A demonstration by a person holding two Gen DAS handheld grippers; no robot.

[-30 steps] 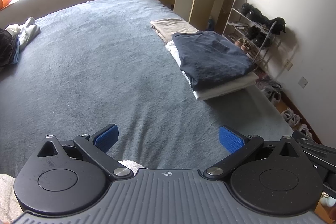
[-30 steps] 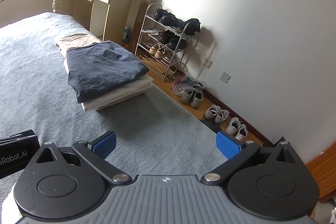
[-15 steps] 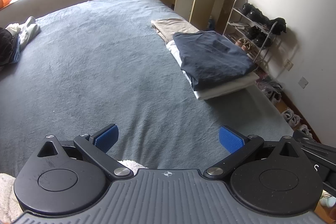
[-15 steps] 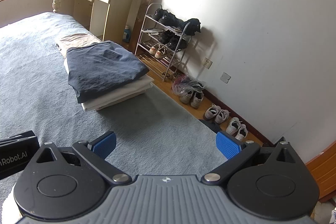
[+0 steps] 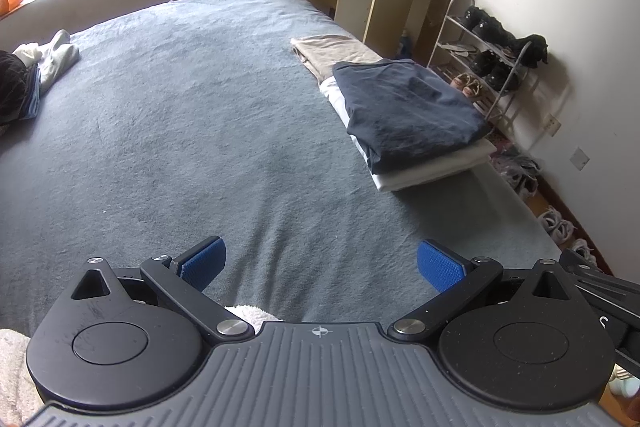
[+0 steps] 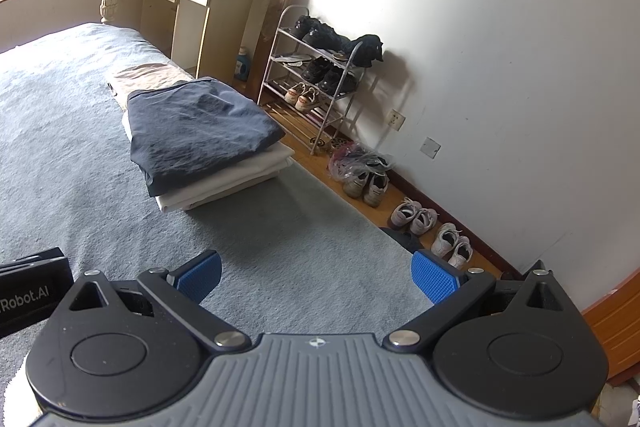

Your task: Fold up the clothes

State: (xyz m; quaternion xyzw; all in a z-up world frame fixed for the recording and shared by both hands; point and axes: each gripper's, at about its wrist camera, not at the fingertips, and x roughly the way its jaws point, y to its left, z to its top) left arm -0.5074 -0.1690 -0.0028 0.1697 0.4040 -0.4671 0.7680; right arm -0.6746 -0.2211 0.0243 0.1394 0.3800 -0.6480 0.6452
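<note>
Folded stack (image 5: 408,107) on the bed (image 5: 180,131) near its right edge, another folded piece (image 5: 332,49) just behind it, loose clothes (image 5: 36,67) far left, shoe rack (image 6: 316,75) against the wall right of the bed, desk (image 6: 200,7) behind the rack, shoes (image 6: 420,223) on the floor along the wall.

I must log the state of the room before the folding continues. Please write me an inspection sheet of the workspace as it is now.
Surface: grey-blue fleece bed cover, middle part bare.
Job's things: folded navy garment on top of folded white cloth; folded beige cloth behind them; unfolded pale and dark clothes at the far left edge.
Clutter: white fluffy fabric under the left gripper.
Grippers: left gripper open, holding nothing; right gripper open, holding nothing.
Cables: nothing seen.
Surroundings: cream wooden desk, metal shoe rack, loose pairs of shoes on the floor along the wall.
</note>
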